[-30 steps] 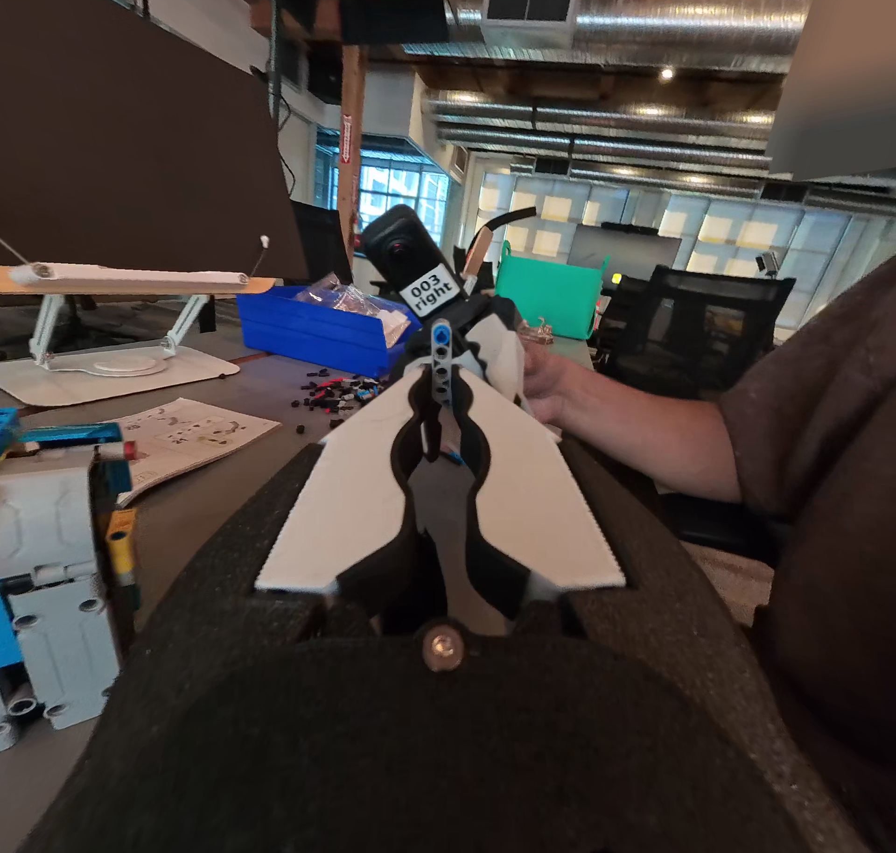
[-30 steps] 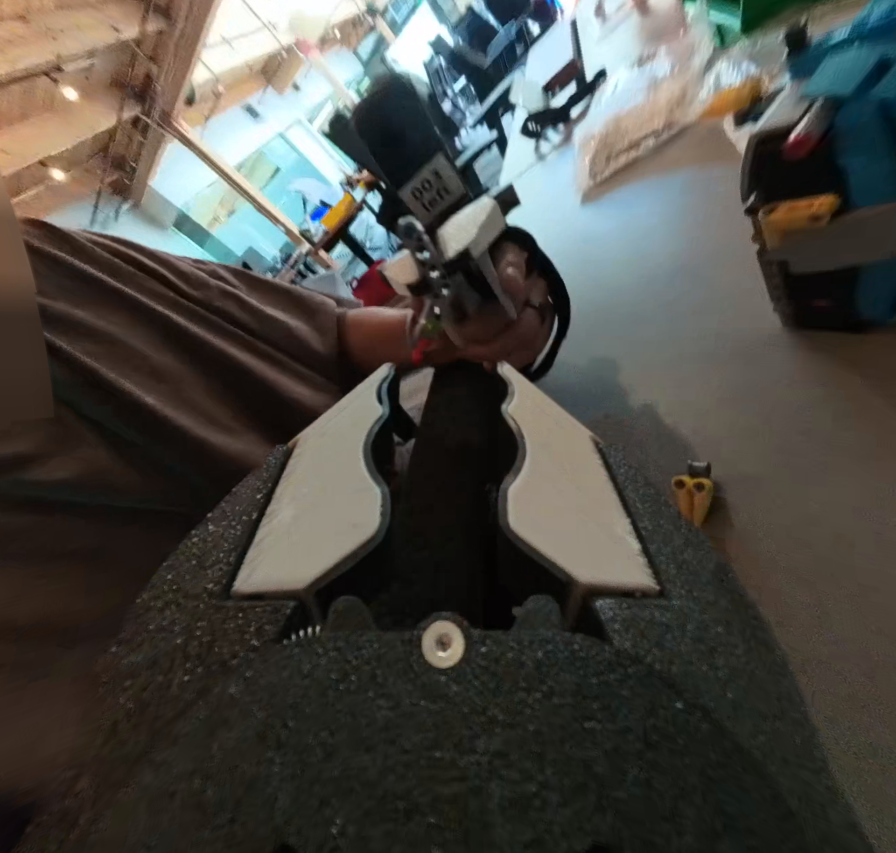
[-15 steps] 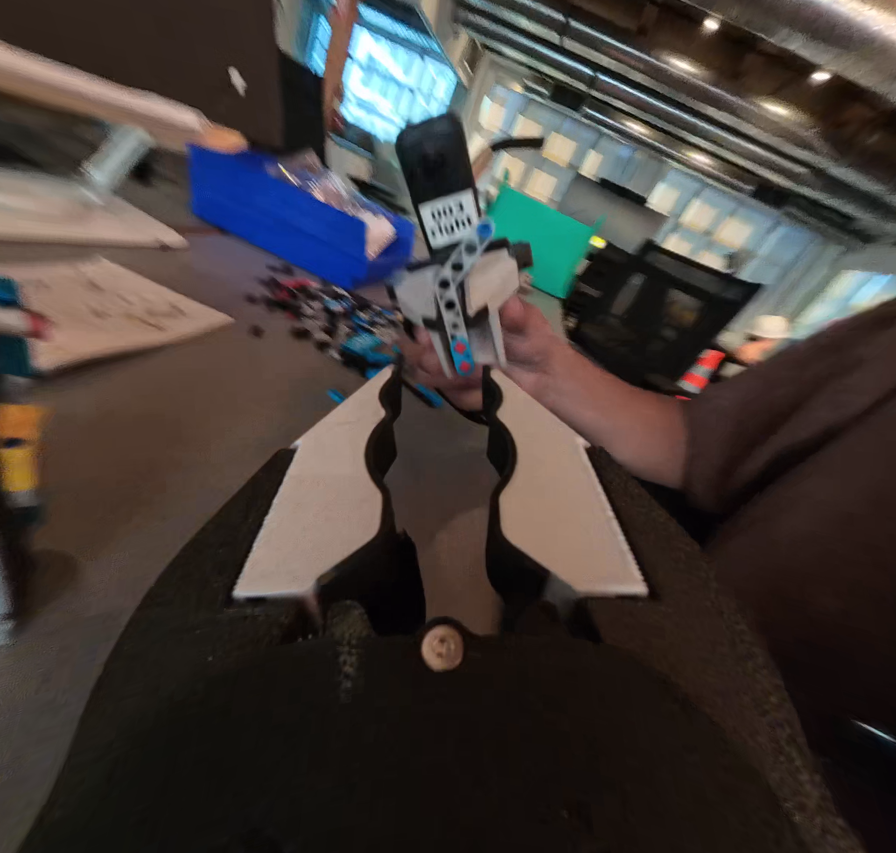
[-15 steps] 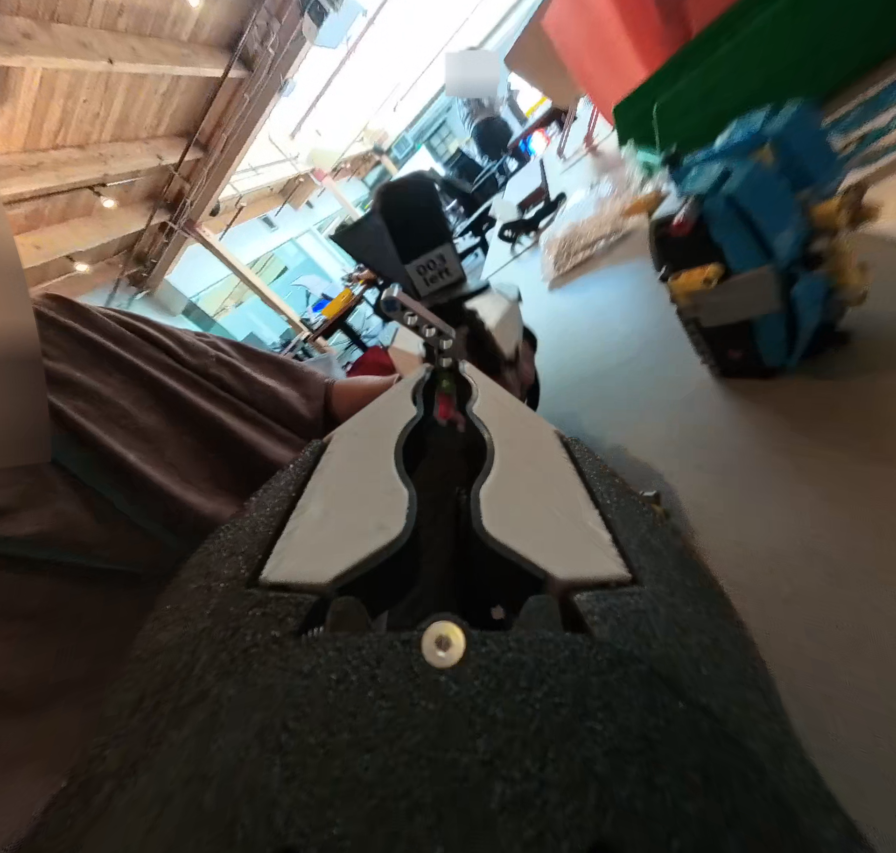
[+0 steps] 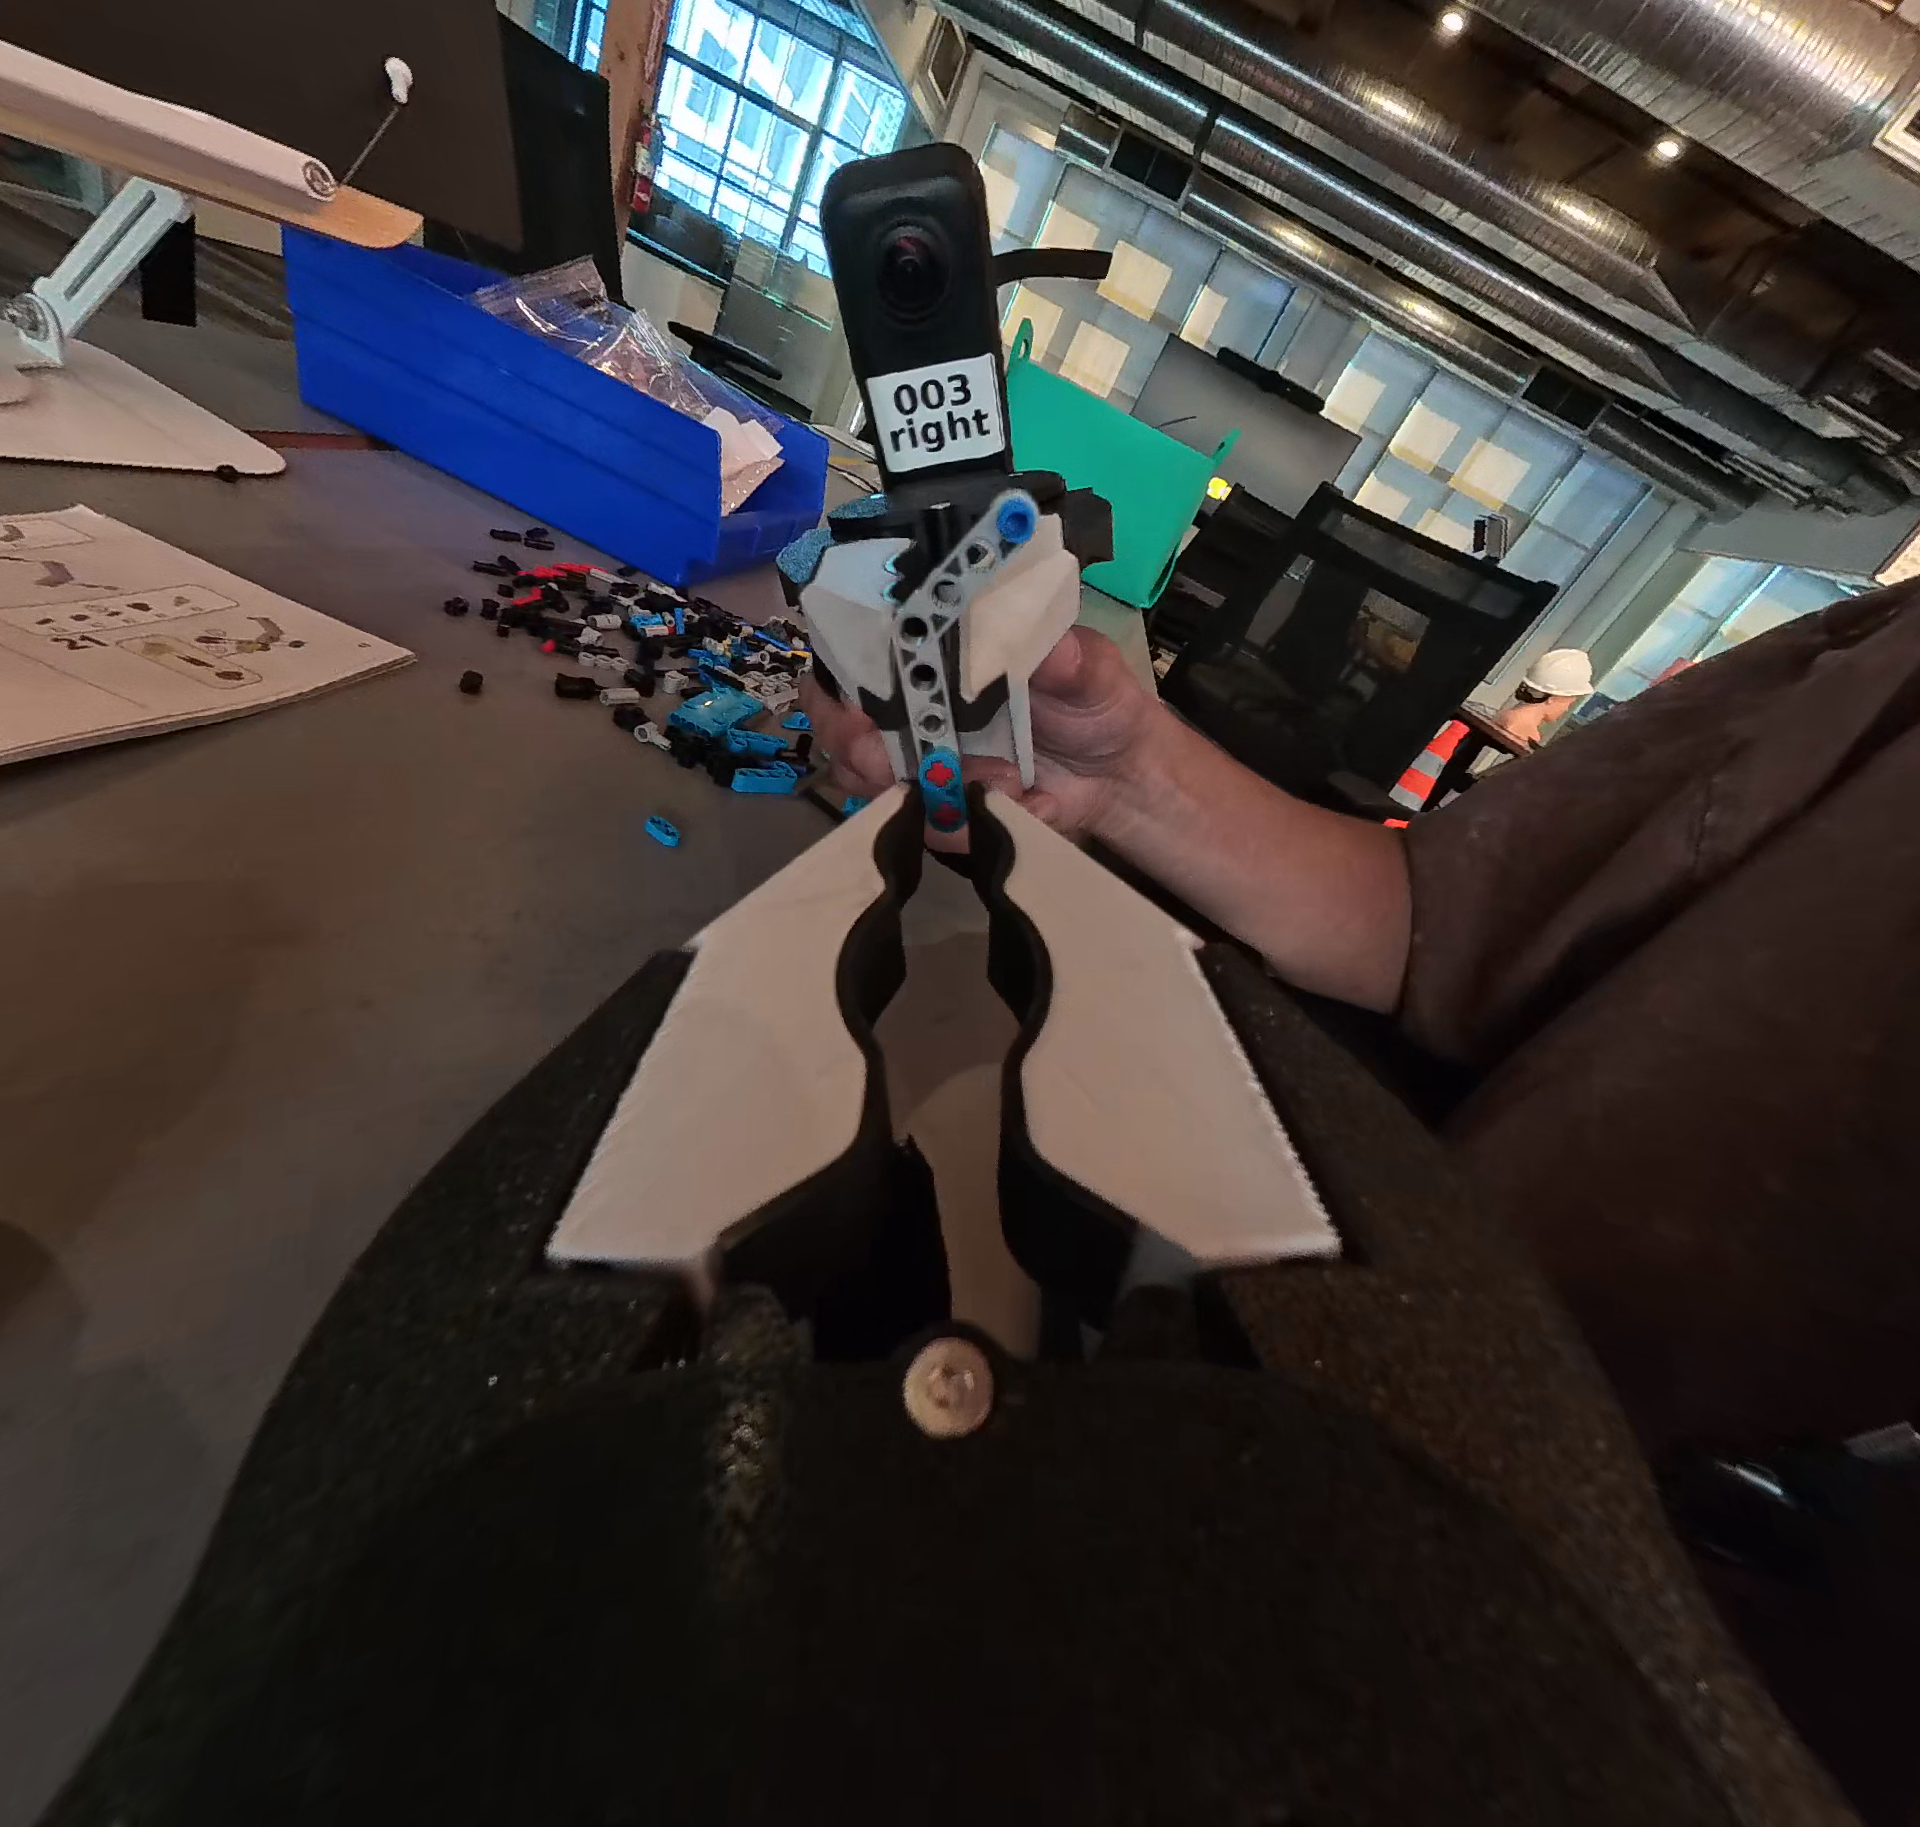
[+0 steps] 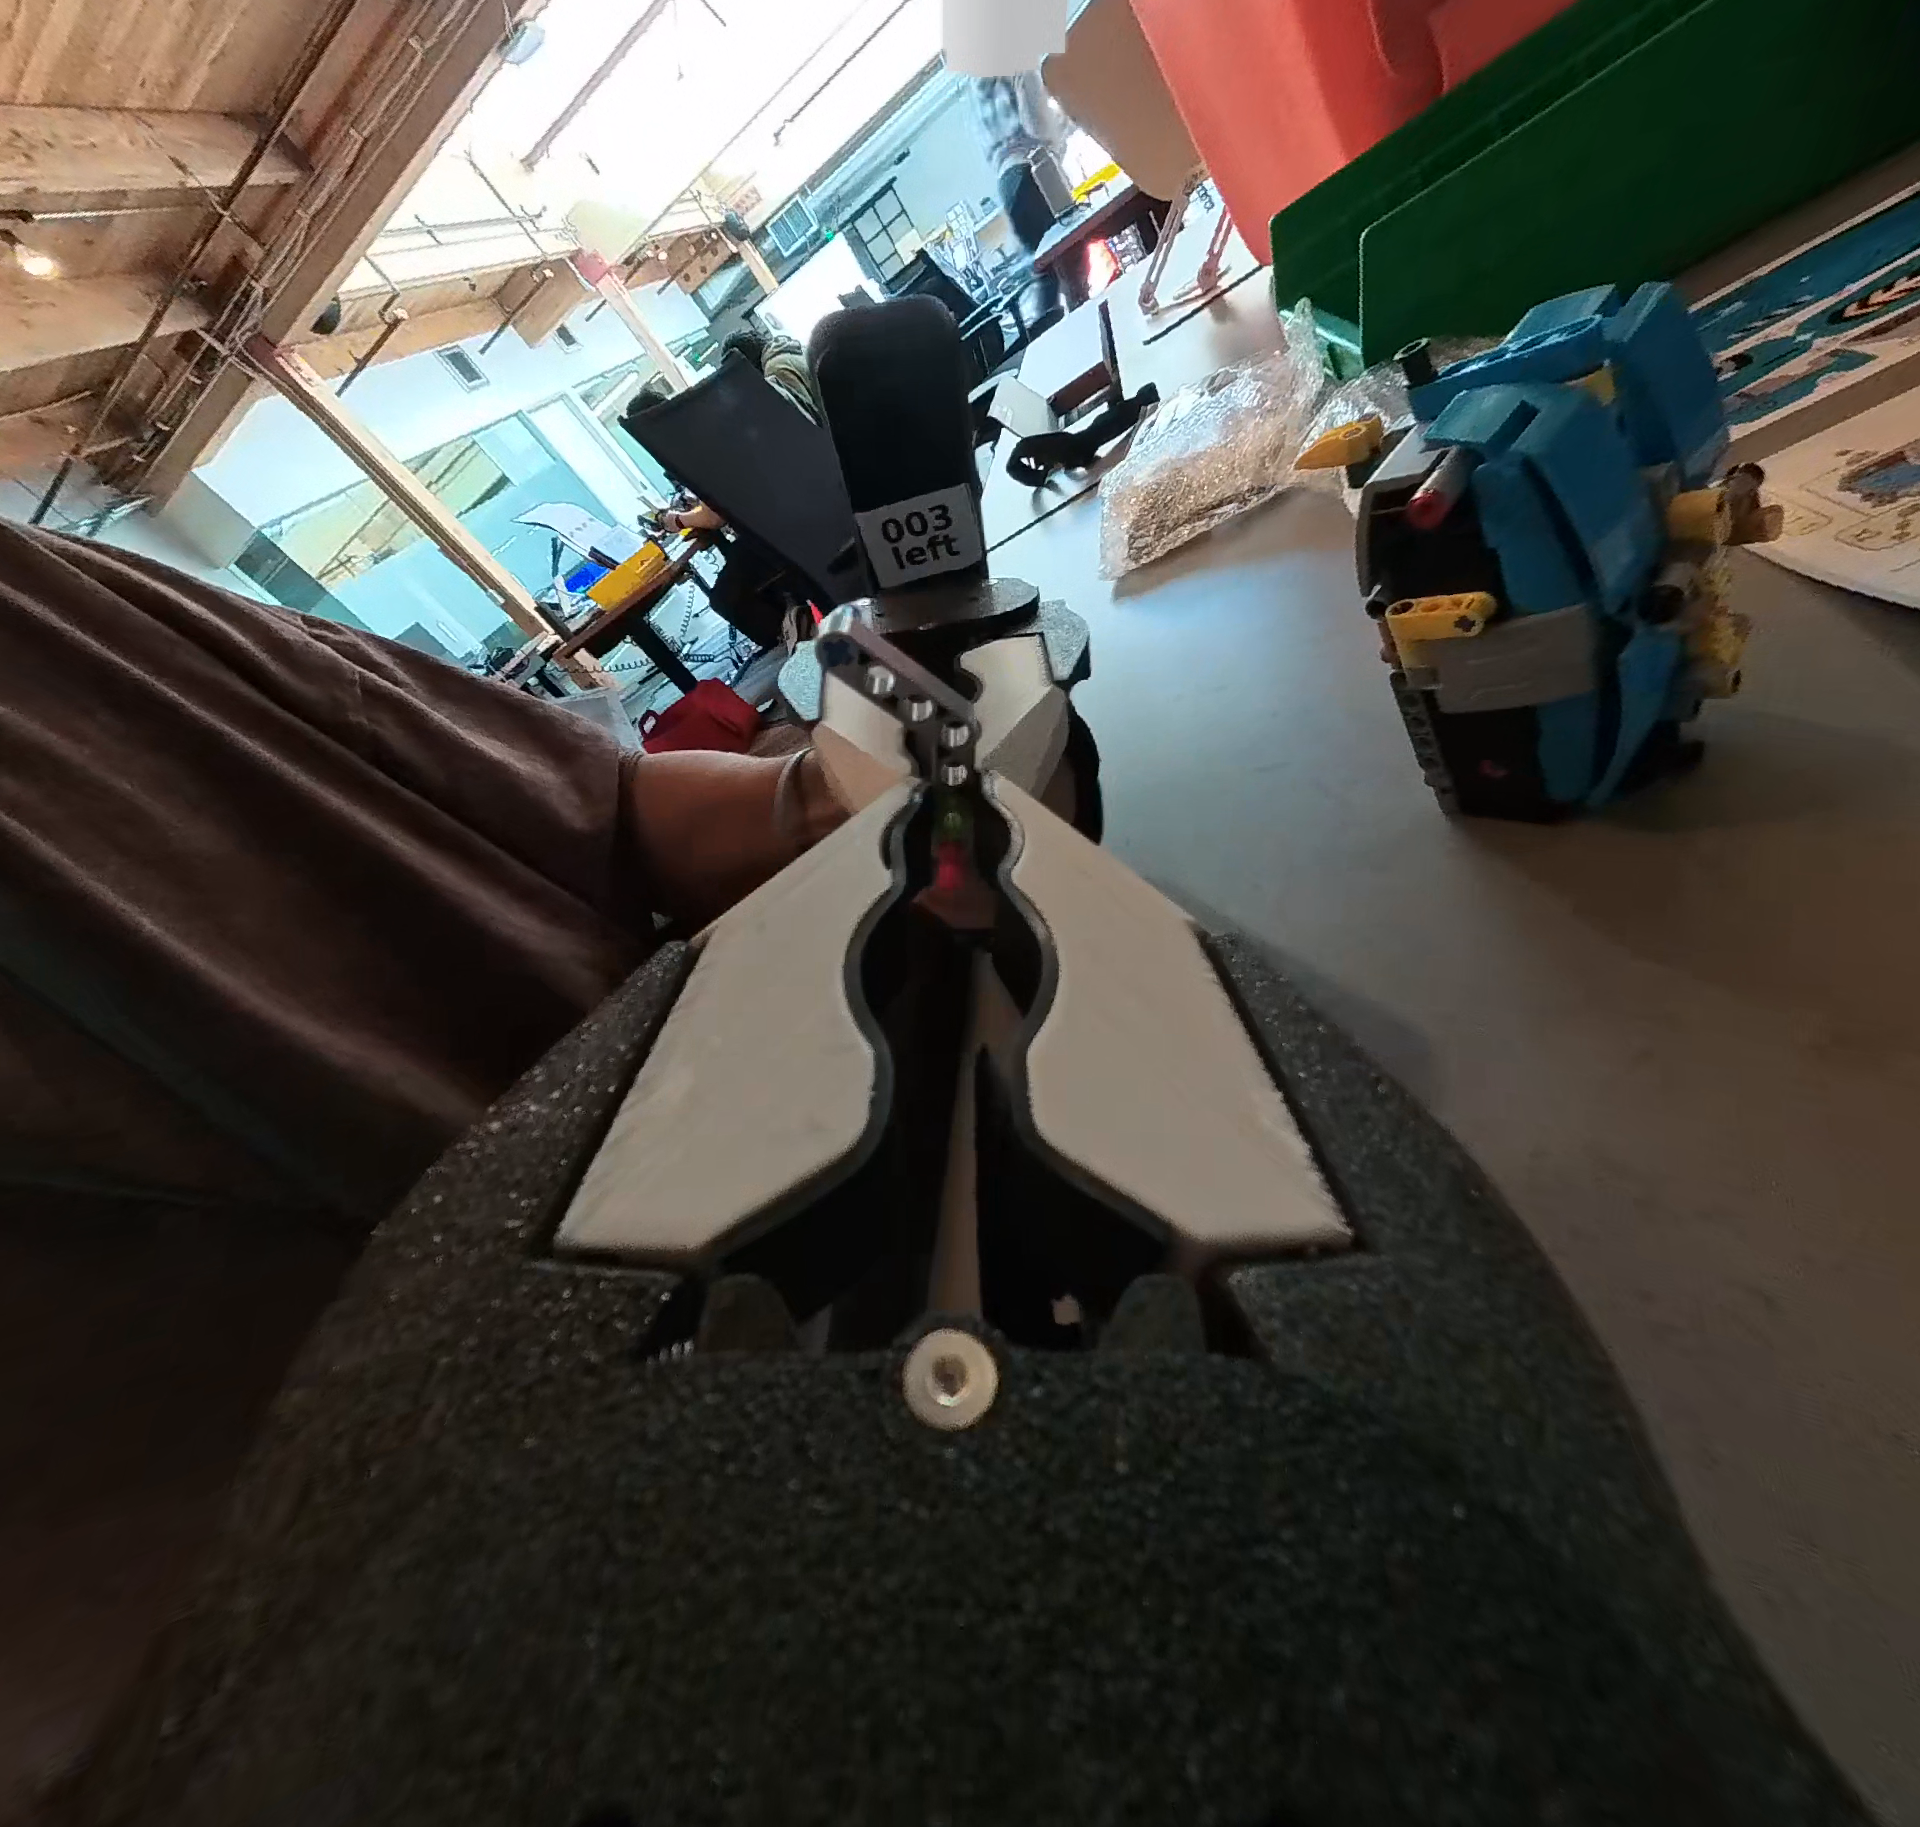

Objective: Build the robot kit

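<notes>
Standing by the grey table (image 5: 260,998), I see a person holding the two grippers nose to nose above it. From the right gripper's camera, a blue-and-grey brick-built model (image 6: 1558,572) sits on the table at two o'clock. From the left one's, a blue plastic bin (image 5: 499,406) lies at ten o'clock, with a printed instruction booklet (image 5: 156,624) nearer at nine.

The left gripper (image 5: 943,809) has its white fingers drawn close. Their tips pinch a small blue connector with red cross-shaped pins (image 5: 943,790), dead ahead at twelve o'clock. The right gripper (image 6: 951,795) is likewise nearly pressed together on the lower end of a grey plastic beam with a row of holes (image 5: 930,634). That beam rises from the connector toward one o'clock and ends in a blue peg (image 5: 1013,520). A scatter of small loose building pieces (image 5: 665,634) lies on the table at eleven.

The beam looks light, stiff and smooth, so I'd judge it apt to swivel in a grip on one end. Its flat faces near the middle holes seem the surest hold. The connector looks tiny and easily twisted off.
</notes>
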The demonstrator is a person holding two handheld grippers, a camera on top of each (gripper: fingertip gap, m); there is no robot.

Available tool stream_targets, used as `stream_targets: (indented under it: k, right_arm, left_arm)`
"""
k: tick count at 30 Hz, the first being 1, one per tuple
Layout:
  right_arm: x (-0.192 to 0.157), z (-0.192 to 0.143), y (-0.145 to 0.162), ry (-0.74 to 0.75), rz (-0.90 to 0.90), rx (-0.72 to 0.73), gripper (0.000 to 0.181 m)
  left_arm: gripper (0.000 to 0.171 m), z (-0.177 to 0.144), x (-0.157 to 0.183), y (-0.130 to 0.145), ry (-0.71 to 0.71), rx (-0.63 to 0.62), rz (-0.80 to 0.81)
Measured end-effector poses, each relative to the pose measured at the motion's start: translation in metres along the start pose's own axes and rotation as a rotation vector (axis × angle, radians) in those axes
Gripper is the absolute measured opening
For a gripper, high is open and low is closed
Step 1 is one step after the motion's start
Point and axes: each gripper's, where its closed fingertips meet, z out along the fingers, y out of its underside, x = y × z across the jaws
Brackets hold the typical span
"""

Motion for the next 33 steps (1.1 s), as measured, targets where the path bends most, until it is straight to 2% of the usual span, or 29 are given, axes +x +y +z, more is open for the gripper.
stream_targets:
  k: [5, 6, 7, 8, 10, 13, 17, 24, 26, 30, 33]
  right_arm:
    - [0.005, 0.001, -0.001, 0.039, -0.029, 0.010, 0.008]
    - [0.008, -0.001, -0.003, 0.061, -0.041, 0.018, 0.015]
    - [0.015, -0.004, -0.003, 0.102, -0.045, 0.015, 0.030]
    - [0.028, -0.007, 0.003, 0.172, -0.060, -0.025, 0.039]
    - [0.061, -0.013, 0.036, 0.365, -0.136, -0.214, 0.041]
    - [0.081, -0.006, 0.076, 0.480, -0.192, -0.431, 0.043]
    - [0.092, 0.005, 0.086, 0.536, -0.210, -0.479, 0.032]
    - [0.102, 0.008, 0.091, 0.591, -0.215, -0.526, 0.015]
    - [0.095, 0.011, 0.080, 0.582, -0.214, -0.471, 0.015]
    - [0.054, 0.025, 0.016, 0.519, -0.153, -0.151, 0.016]
    - [0.043, 0.027, -0.019, 0.624, -0.269, -0.024, 0.016]
  left_arm:
    - [0.007, -0.004, -0.010, -0.002, -0.067, -0.009, 0.039]
    - [0.006, -0.009, -0.015, -0.007, -0.096, 0.015, 0.046]
    - [0.006, -0.016, -0.023, -0.012, -0.132, 0.038, 0.048]
    - [0.007, -0.025, -0.031, -0.017, -0.175, 0.058, 0.049]
    - [0.006, -0.039, -0.047, -0.024, -0.260, 0.086, 0.060]
    - [0.006, -0.048, -0.053, -0.030, -0.297, 0.123, 0.048]
    - [0.007, -0.051, -0.053, -0.034, -0.266, 0.160, -0.003]
    - [0.006, -0.066, -0.048, -0.053, -0.170, 0.307, -0.111]
    - [0.006, -0.069, -0.046, -0.057, -0.159, 0.331, -0.102]
    - [0.006, -0.068, -0.042, -0.059, -0.165, 0.335, -0.065]
    - [0.006, -0.067, -0.040, -0.061, -0.153, 0.356, -0.077]
